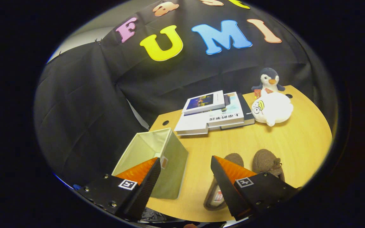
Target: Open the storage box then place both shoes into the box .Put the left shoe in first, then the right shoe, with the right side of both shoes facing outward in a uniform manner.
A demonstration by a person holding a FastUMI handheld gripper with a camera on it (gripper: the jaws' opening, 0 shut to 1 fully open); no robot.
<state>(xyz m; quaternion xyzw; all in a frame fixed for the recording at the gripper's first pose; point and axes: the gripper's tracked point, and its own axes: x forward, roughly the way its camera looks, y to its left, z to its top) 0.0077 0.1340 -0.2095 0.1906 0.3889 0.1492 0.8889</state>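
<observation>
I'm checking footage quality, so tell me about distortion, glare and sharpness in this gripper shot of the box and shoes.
Gripper view: fisheye bends the table edge into a curve; storage box, already open, and both shoes look reasonably sharp; lighting even, soft shadows, mild glare on the books; the open tongs loom large, gripping nothing.

wooden table (pixel 265 142), storage box (pixel 160 155), shoes (pixel 258 163), books (pixel 214 115), plush toys (pixel 271 107)

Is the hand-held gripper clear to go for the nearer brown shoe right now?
Probably yes. The hand-held gripper is open with nothing between its fingers, and the nearer brown shoe lies on the wooden table just ahead, partly behind one finger. The open storage box sits off to the other side.
</observation>
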